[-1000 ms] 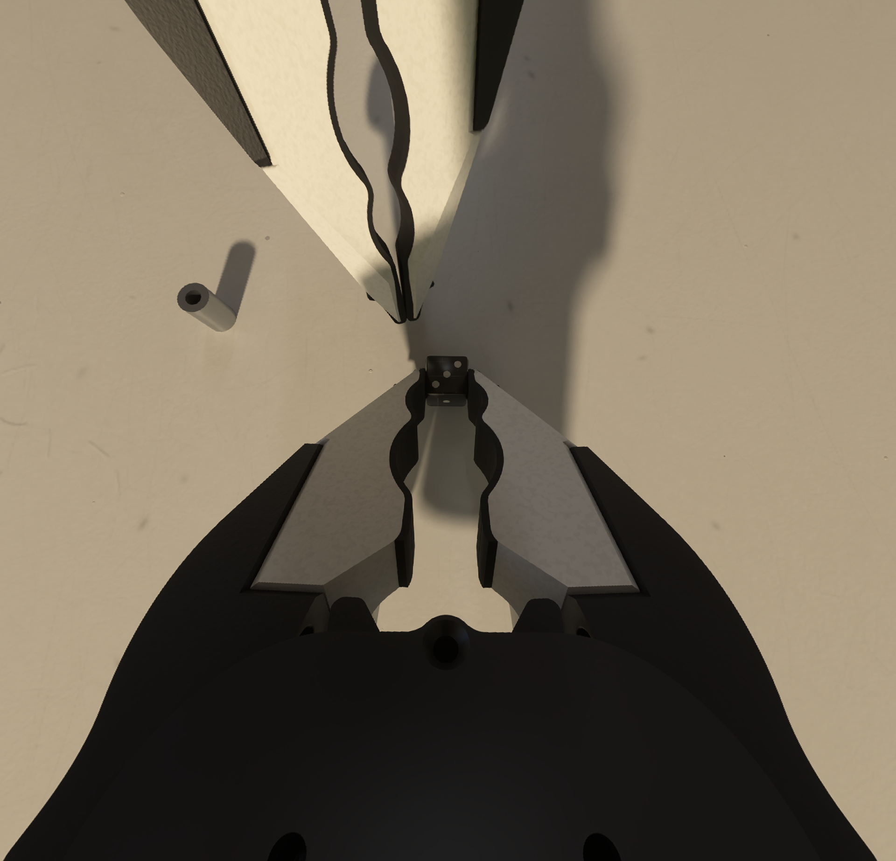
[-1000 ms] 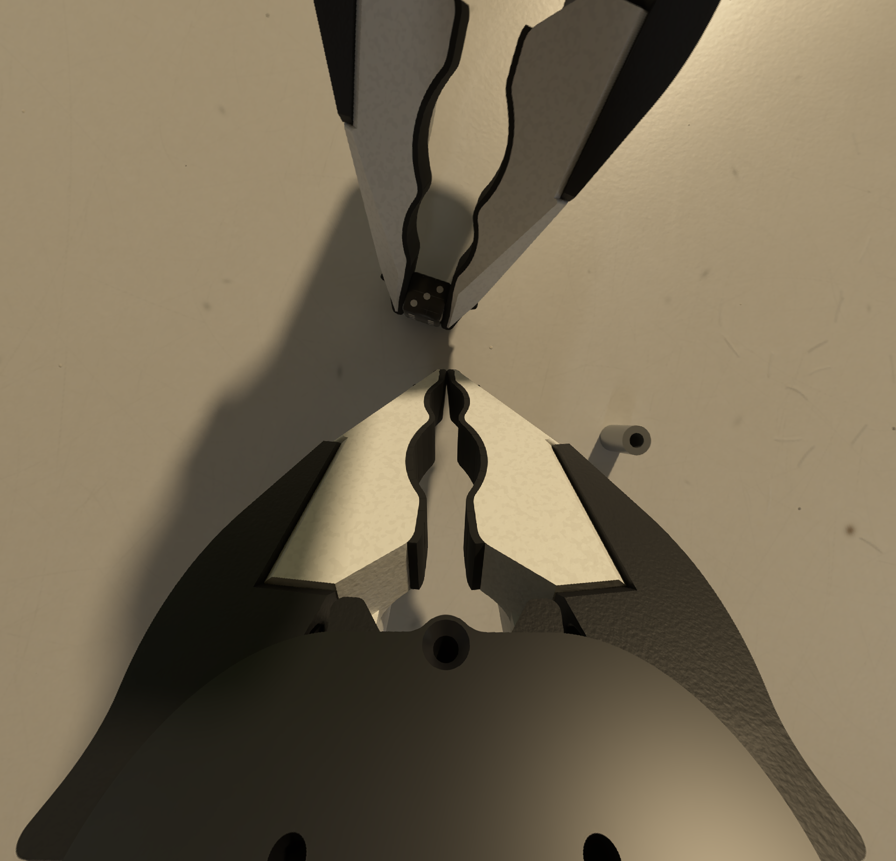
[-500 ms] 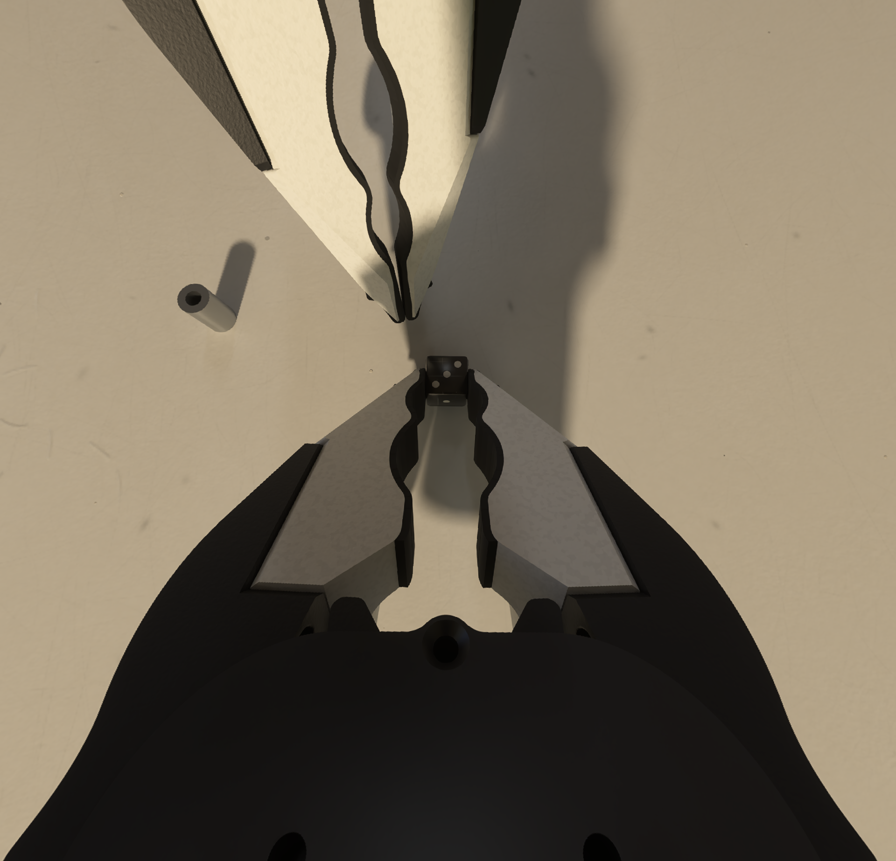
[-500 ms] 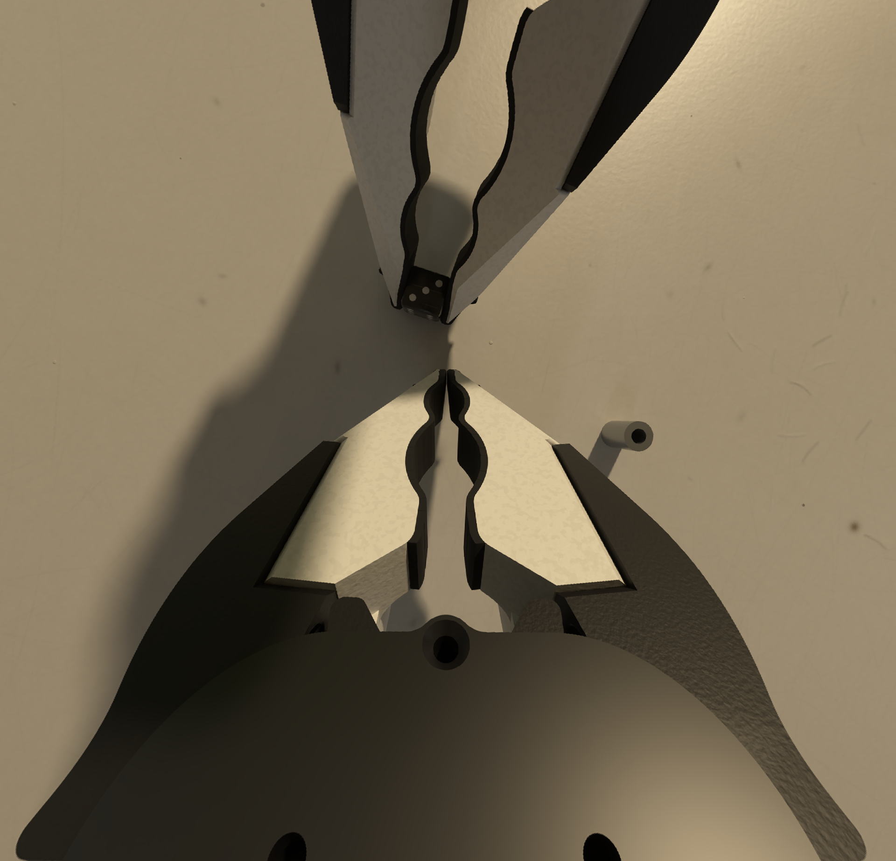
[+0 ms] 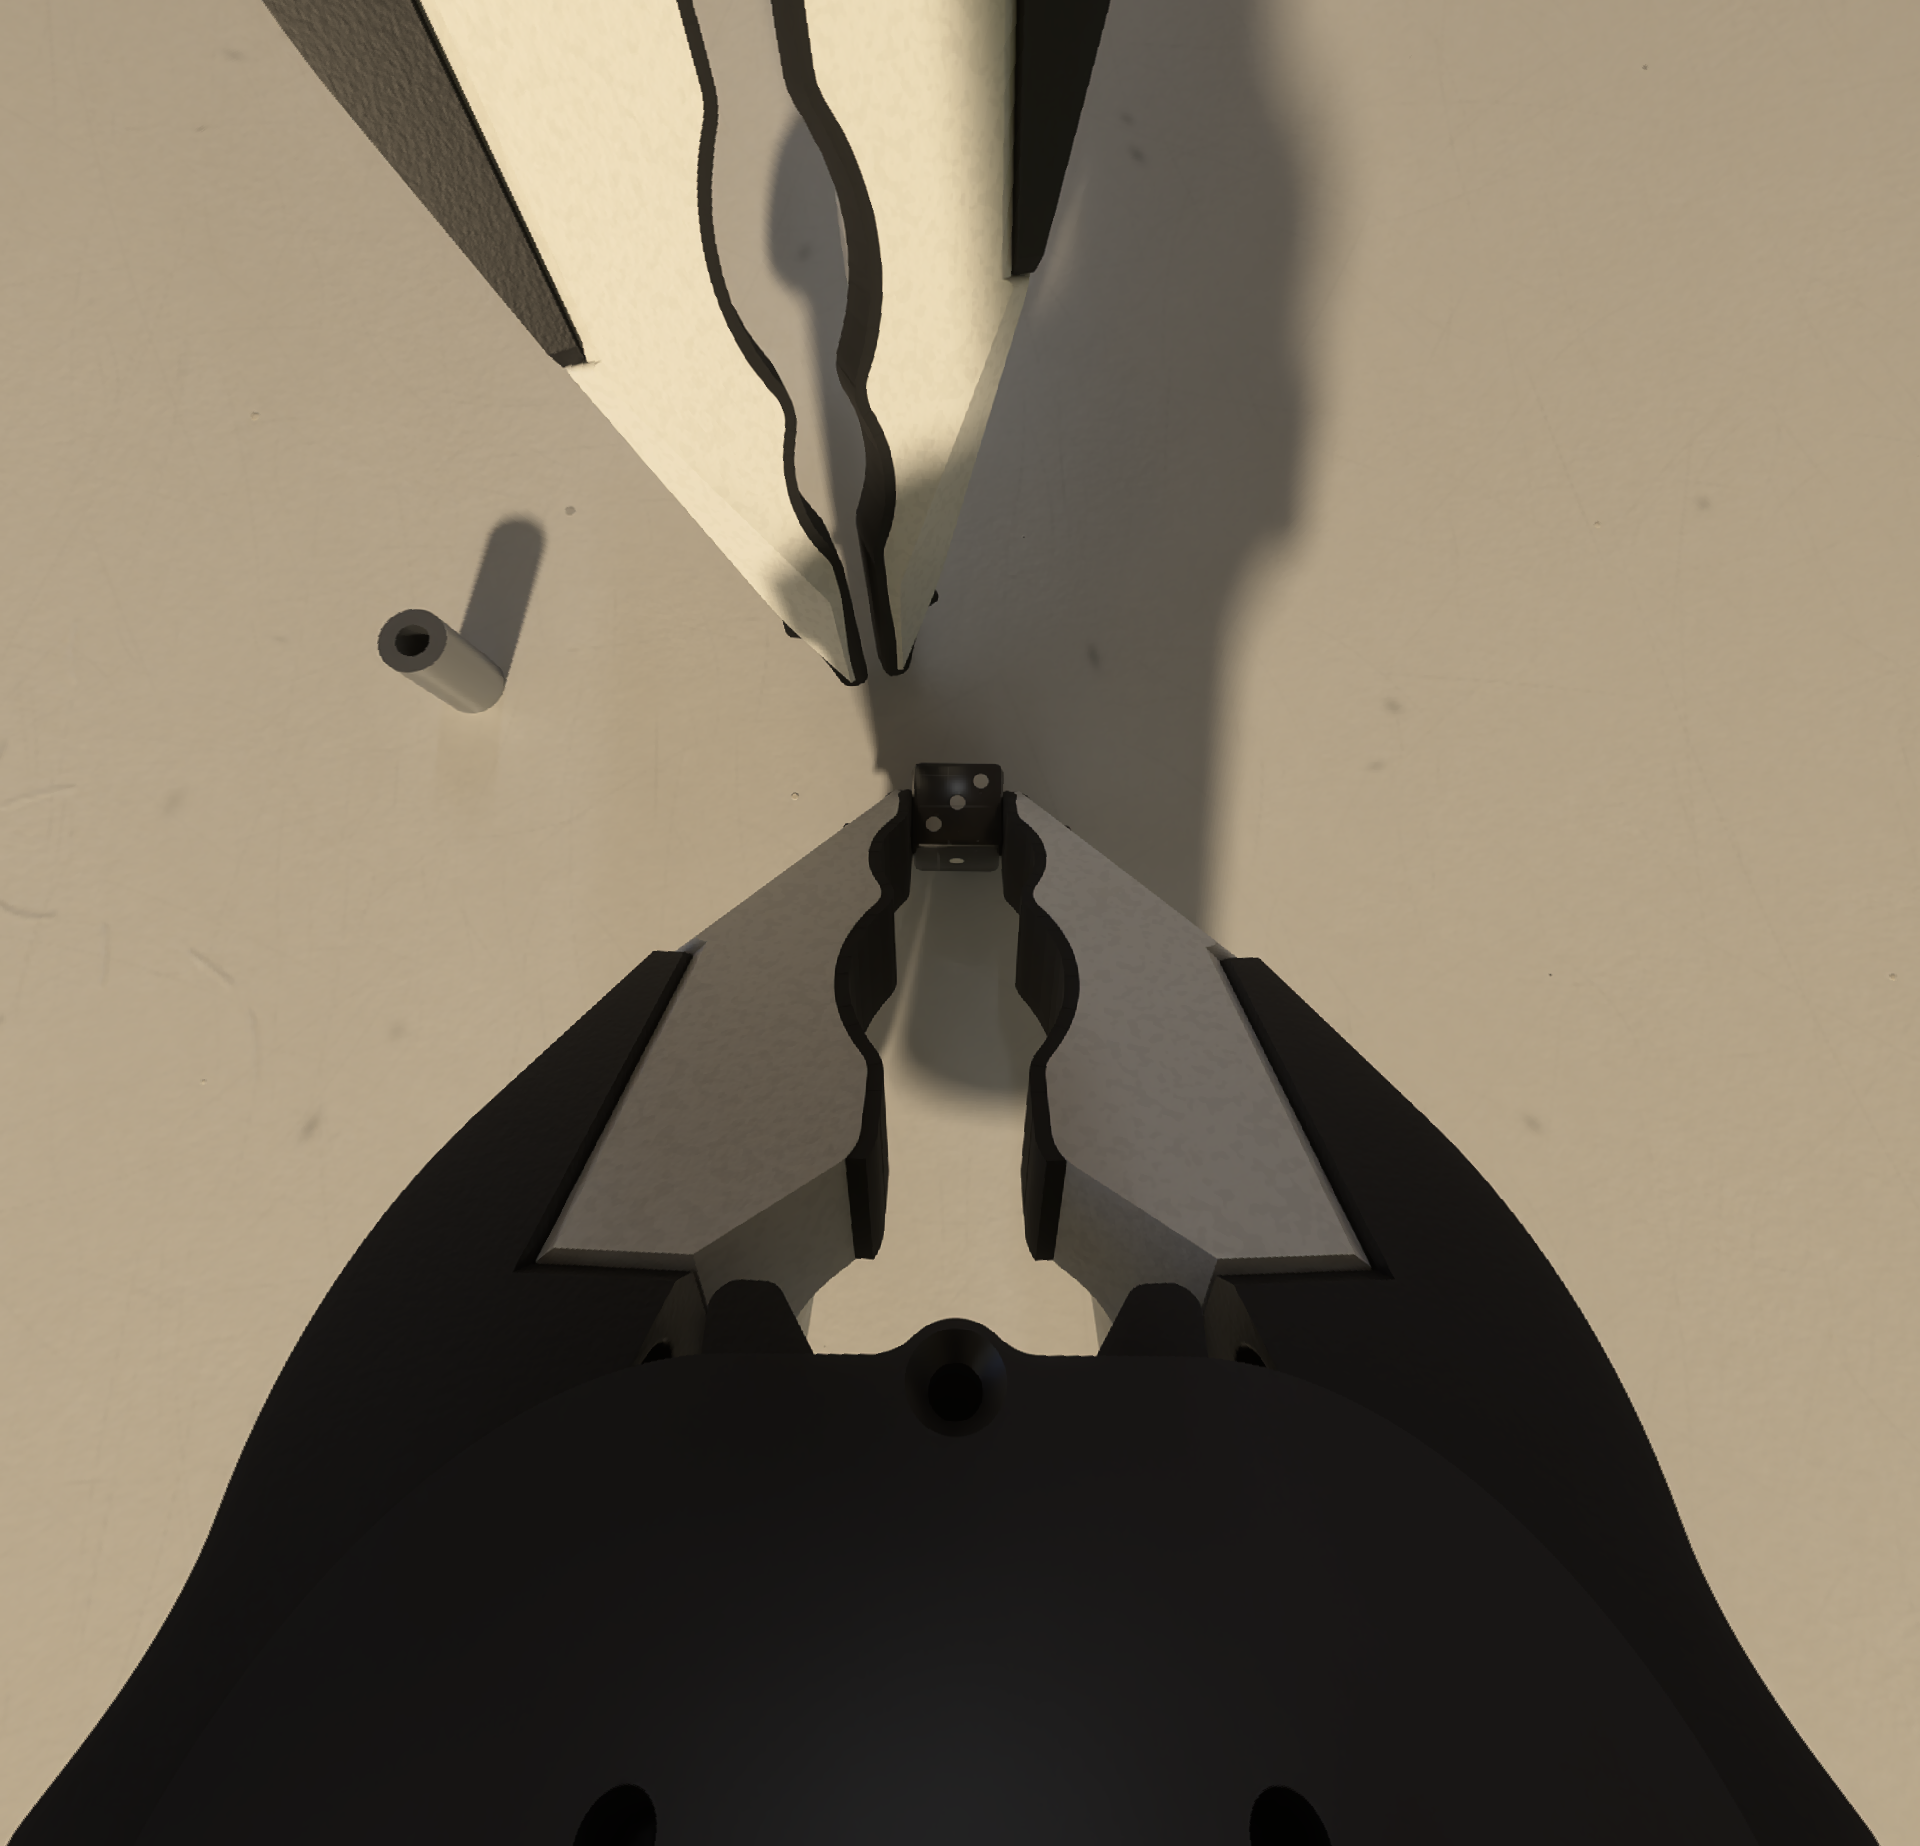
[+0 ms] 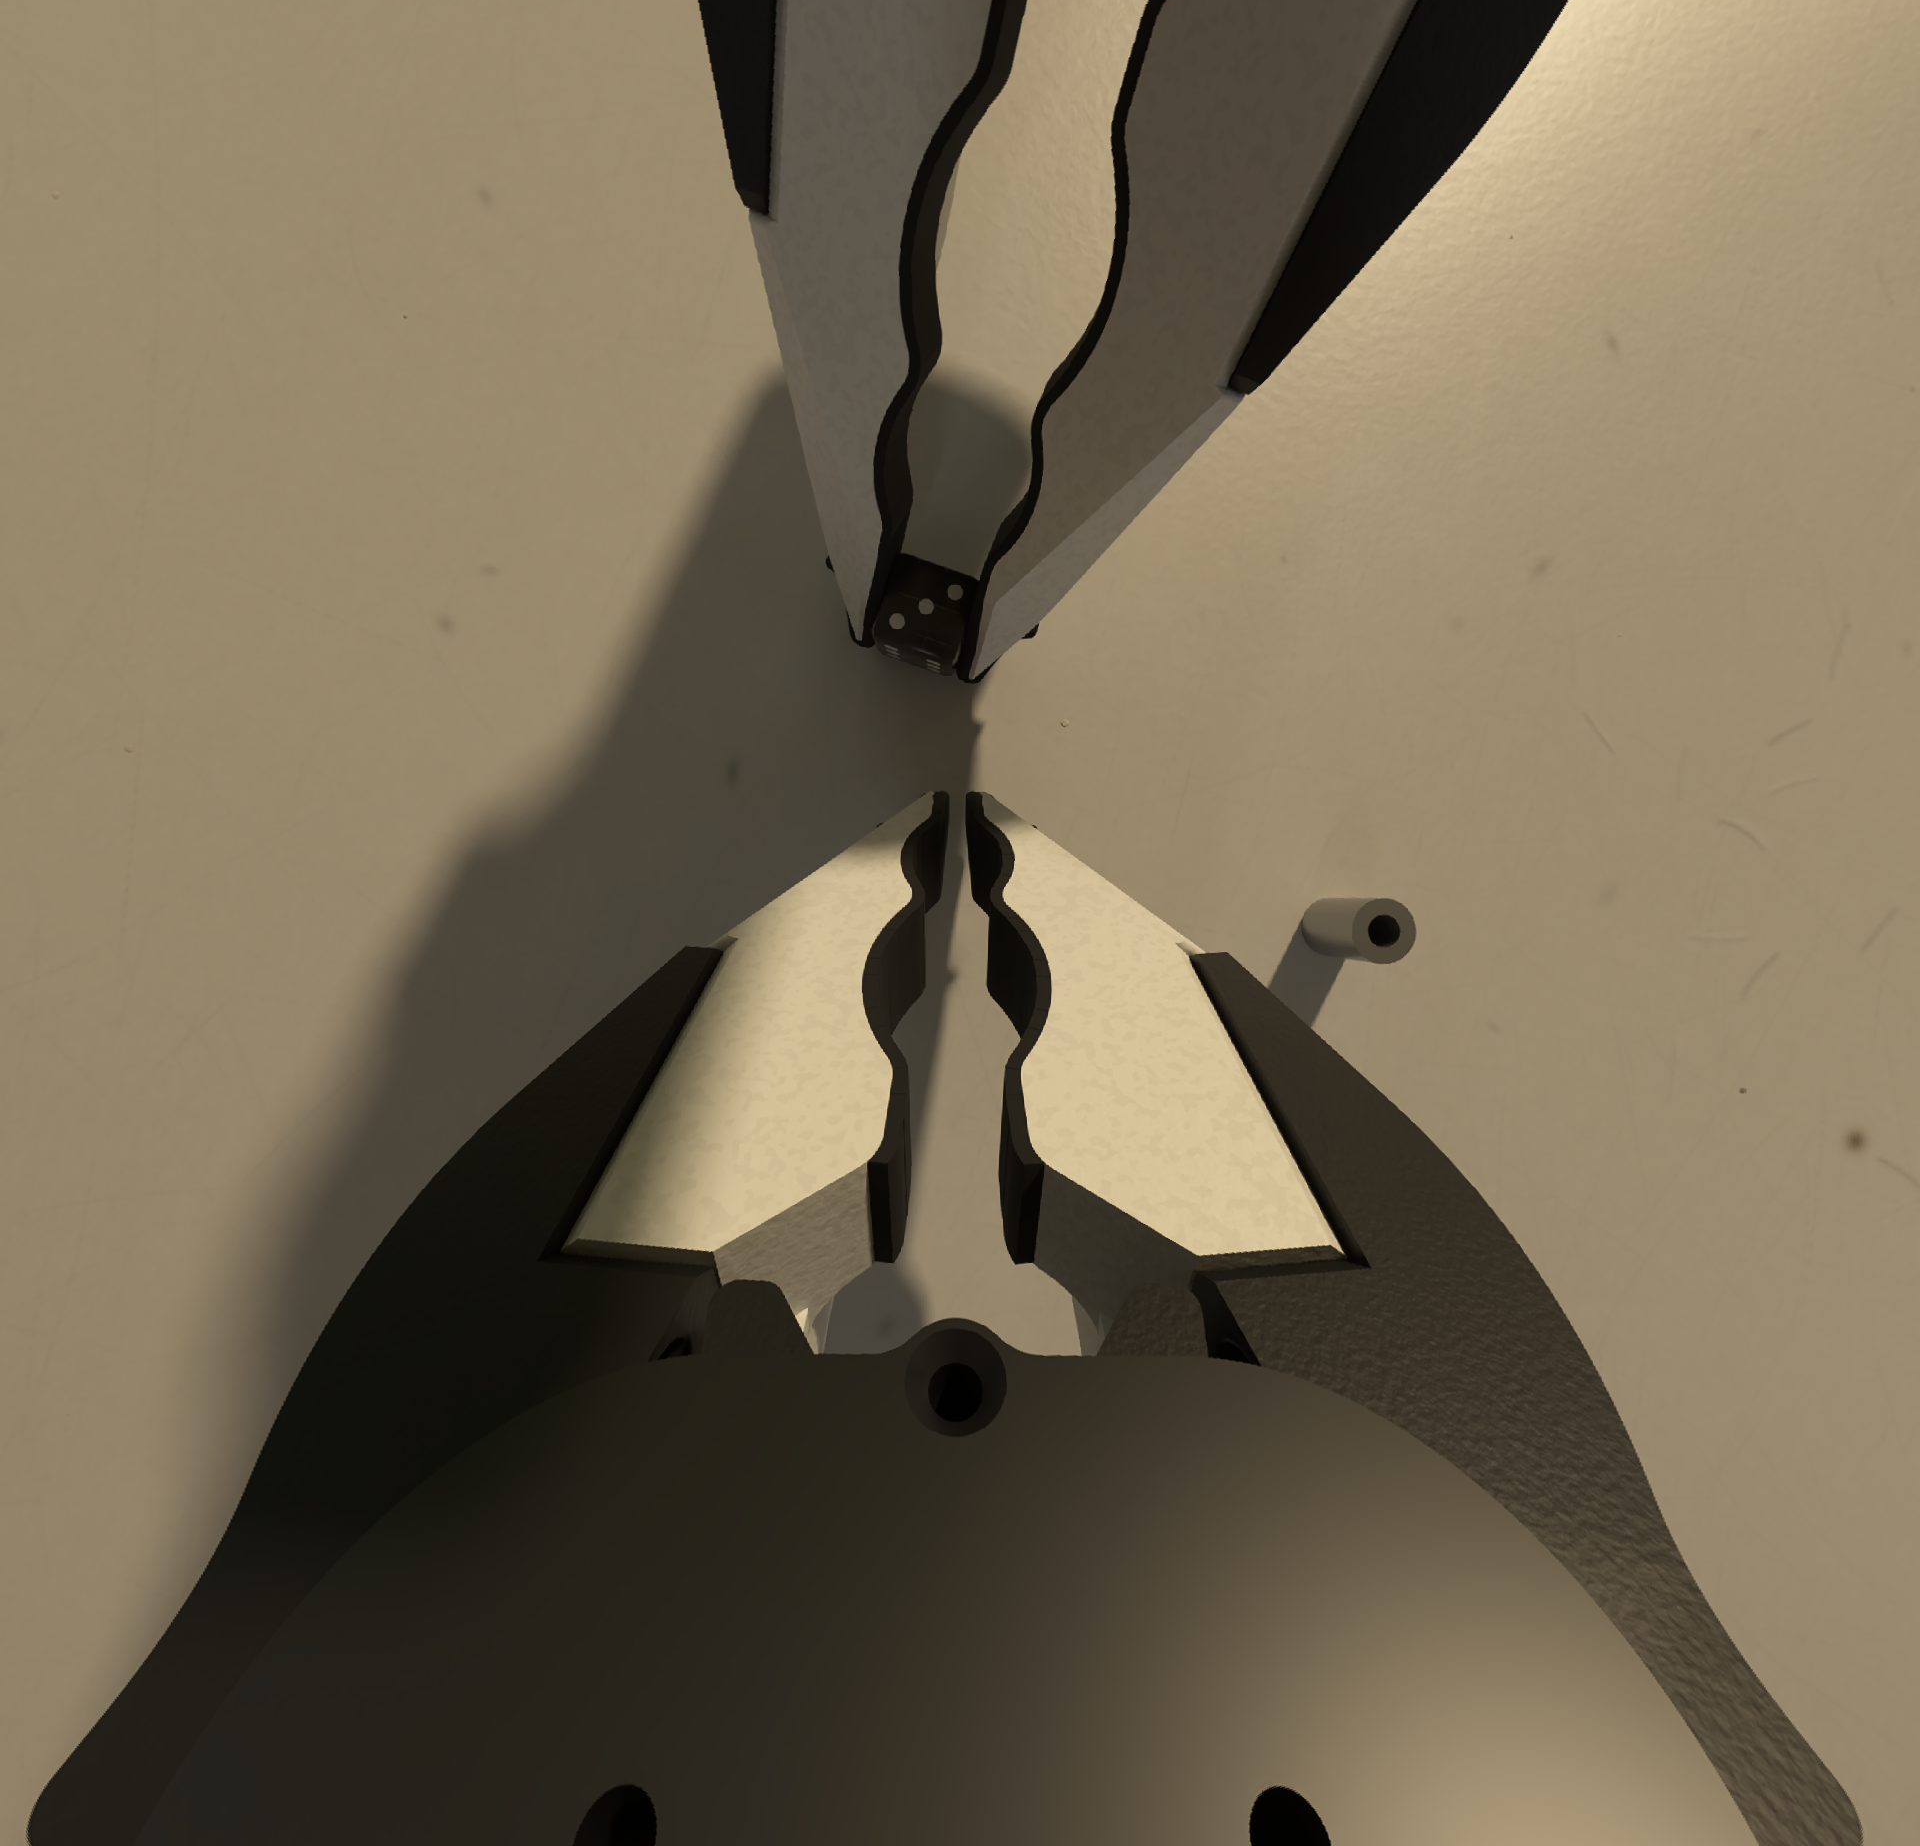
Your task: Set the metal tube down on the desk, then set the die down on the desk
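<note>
Beige desk surface (image 5: pixel 1558 446) fills both views, matte, marked with faint scratches and small dark specks, and crossed by broad soft shadows of the two grippers. Landmark: the black die (image 5: pixel 958 811) with white pips. The left gripper (image 5: pixel 956 809) is clamped on the die at its fingertips, the die face with three pips showing; whether the die touches the desk cannot be told. The right gripper (image 6: pixel 957 807) points at the die from the opposite side, tips near but apart from it, jaws drawn almost together with a narrow slit between them and nothing held. The metal tube (image 5: pixel 442 658), grey and hollow, lies on its side on the desk, well apart from the die, free of both grippers and casting its own short shadow.
</note>
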You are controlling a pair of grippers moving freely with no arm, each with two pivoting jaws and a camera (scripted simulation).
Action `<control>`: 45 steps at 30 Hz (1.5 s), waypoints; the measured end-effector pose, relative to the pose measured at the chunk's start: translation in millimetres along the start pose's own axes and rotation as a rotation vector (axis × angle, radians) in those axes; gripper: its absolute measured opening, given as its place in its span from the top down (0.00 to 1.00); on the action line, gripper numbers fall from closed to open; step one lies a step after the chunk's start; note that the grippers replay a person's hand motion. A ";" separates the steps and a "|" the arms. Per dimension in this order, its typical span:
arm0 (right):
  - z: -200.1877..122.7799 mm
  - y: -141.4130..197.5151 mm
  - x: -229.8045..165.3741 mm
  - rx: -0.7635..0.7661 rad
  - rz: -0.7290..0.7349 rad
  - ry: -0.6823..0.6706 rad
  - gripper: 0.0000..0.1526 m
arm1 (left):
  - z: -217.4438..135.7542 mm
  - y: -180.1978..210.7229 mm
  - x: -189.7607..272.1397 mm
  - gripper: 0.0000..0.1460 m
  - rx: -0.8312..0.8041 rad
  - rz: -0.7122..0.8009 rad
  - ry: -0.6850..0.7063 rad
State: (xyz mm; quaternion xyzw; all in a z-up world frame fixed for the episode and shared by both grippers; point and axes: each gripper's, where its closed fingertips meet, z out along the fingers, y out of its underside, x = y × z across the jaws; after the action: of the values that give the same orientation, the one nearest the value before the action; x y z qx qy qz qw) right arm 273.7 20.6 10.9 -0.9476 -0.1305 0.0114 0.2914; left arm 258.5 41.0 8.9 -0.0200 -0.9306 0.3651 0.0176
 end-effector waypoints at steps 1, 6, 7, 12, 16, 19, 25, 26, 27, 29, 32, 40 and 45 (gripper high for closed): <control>-0.1 -0.2 -0.2 -0.001 -0.003 0.001 0.98 | 0.0 0.0 0.0 0.89 0.000 0.000 0.000; 1.0 -0.9 -0.5 -0.010 -0.008 0.001 0.98 | 0.1 0.1 0.0 0.89 0.000 0.000 -0.001; 1.3 -0.8 -0.4 -0.012 -0.007 0.001 0.98 | 0.0 0.1 0.0 0.89 -0.001 0.000 -0.002; 1.0 -0.6 0.2 -0.017 -0.006 0.007 0.97 | 0.1 0.1 0.1 0.89 -0.001 0.001 -0.002; -2.5 -3.1 1.9 0.005 0.005 0.011 0.92 | 0.1 0.2 0.1 0.89 0.000 0.000 -0.002; -4.1 -7.4 2.8 0.038 0.012 0.009 0.97 | 0.1 0.2 0.1 0.89 0.000 -0.001 -0.003; 0.5 -5.3 2.0 0.020 0.009 -0.001 1.00 | 0.2 0.3 0.0 0.89 -0.001 -0.001 -0.004; 0.6 -5.1 1.4 0.018 0.004 -0.002 1.00 | 0.2 0.3 0.0 0.89 -0.001 -0.001 -0.005; 0.7 -5.1 0.7 0.016 0.002 -0.005 1.00 | 0.2 0.3 0.1 0.89 -0.001 -0.001 -0.005; 1.0 -5.1 0.2 0.010 -0.004 -0.004 1.00 | 0.3 0.4 0.1 0.89 -0.002 -0.001 -0.004; 1.2 -5.1 0.2 -0.016 -0.014 0.000 1.00 | 0.3 0.3 0.0 0.89 -0.001 -0.004 -0.003; 2.1 -5.7 -0.7 -0.116 0.037 -0.066 1.00 | 0.4 0.4 0.2 0.89 0.002 -0.018 -0.002; 2.7 -6.1 -0.8 -0.182 0.071 -0.110 1.00 | 0.3 0.6 0.6 0.89 0.012 -0.029 -0.004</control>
State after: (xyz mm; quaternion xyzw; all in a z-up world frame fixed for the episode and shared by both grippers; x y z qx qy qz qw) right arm 271.2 26.8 11.9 -0.9721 -0.1132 0.0616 0.1959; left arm 257.9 41.3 8.3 -0.0055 -0.9285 0.3706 0.0212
